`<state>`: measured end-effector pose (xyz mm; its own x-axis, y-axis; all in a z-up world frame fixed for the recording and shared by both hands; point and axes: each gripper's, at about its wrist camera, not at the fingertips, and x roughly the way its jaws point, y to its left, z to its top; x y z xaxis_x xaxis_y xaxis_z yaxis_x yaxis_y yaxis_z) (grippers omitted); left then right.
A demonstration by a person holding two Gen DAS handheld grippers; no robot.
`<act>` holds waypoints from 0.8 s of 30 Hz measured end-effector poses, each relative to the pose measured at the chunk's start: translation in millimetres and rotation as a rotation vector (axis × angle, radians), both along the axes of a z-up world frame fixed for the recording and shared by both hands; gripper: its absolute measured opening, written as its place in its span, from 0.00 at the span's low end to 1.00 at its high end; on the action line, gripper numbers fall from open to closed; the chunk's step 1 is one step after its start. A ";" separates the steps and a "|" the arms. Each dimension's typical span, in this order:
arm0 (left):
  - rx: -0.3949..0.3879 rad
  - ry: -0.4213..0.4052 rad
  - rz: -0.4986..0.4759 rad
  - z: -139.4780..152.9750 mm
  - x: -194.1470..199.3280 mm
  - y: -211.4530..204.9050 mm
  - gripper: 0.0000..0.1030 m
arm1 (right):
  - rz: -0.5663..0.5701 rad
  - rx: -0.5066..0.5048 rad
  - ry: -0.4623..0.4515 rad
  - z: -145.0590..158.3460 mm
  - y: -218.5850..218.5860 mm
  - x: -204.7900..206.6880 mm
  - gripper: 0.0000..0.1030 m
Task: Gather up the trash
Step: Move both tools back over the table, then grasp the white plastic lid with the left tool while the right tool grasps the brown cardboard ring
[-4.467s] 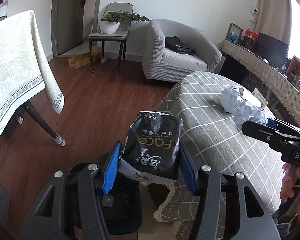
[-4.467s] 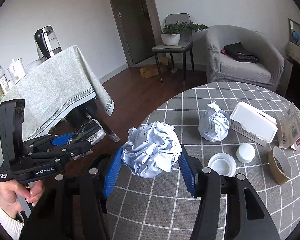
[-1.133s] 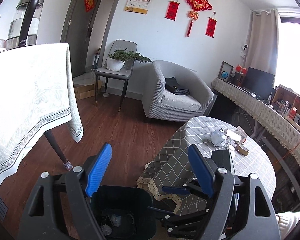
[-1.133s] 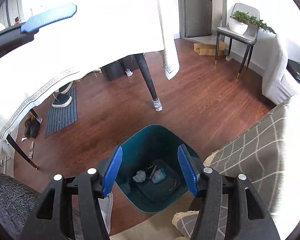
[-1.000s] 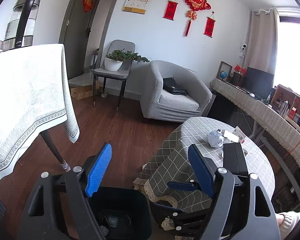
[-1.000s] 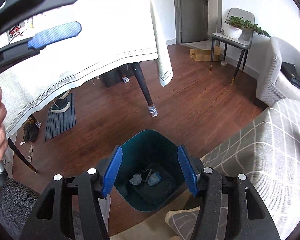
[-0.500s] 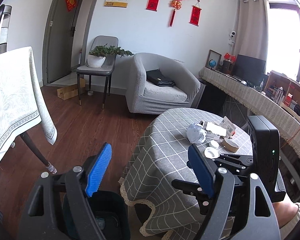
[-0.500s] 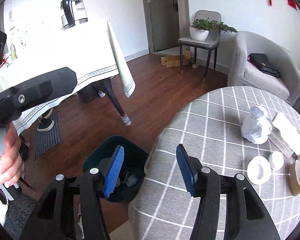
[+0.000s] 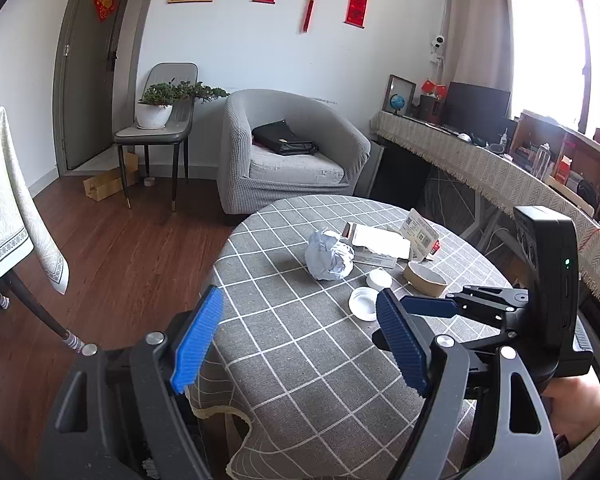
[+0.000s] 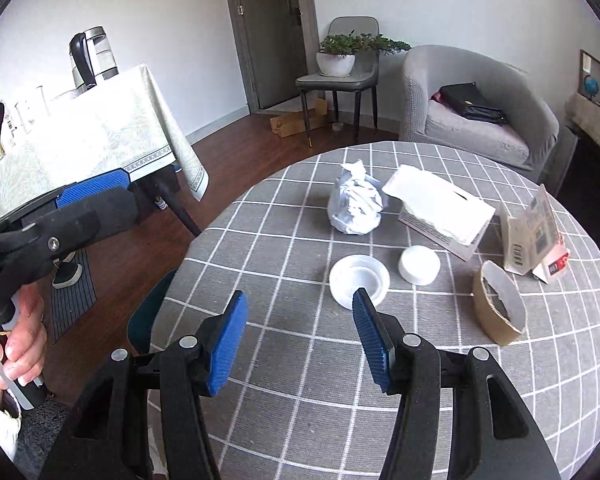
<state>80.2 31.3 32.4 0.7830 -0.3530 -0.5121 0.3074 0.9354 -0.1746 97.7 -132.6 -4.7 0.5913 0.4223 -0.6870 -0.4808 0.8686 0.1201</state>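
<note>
In the right wrist view, the left gripper (image 10: 92,196) reaches in from nine o'clock, gripped by a hand (image 10: 16,344) at the lower left edge; its blue pads stand apart with nothing between them. At about seven o'clock a sliver of the teal bin (image 10: 144,320) shows below the edge of the round table (image 10: 300,420), which wears a grey checked cloth. The right gripper (image 10: 298,334) hangs over the near part of that cloth at six o'clock, jaws spread and empty.

The trash sits on the far half of the table. A crumpled paper ball (image 10: 355,206) lies at twelve o'clock from the right gripper. Nearer, a white lid (image 10: 359,278) lies open side up, just past the tip of the right-hand pad. Beside it at one o'clock is a white cap (image 10: 419,265), and behind that a white tissue box (image 10: 444,210). At three o'clock a brown paper cup (image 10: 498,306) lies on its side, with a torn carton (image 10: 534,232) upright behind it.

In the left wrist view, the left gripper (image 9: 300,342) is spread wide over the table edge, holding nothing.
</note>
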 end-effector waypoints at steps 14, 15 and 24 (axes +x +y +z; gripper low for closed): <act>0.114 0.105 -0.093 -35.2 28.9 -72.8 0.79 | -0.130 0.014 0.019 -4.5 -88.0 3.8 0.54; 0.125 0.109 -0.102 -37.7 30.9 -77.7 0.79 | -0.135 0.013 0.022 -5.9 -92.1 4.8 0.54; 0.260 0.167 -0.153 -60.3 50.5 -115.1 0.77 | -0.162 -0.022 0.042 -9.9 -113.4 16.3 0.60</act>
<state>130.8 -83.8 -28.0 0.6286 -0.3006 -0.7173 0.4351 0.9004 0.0040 114.1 -246.0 -14.7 0.6212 0.3083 -0.7205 -0.3291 0.9370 0.1172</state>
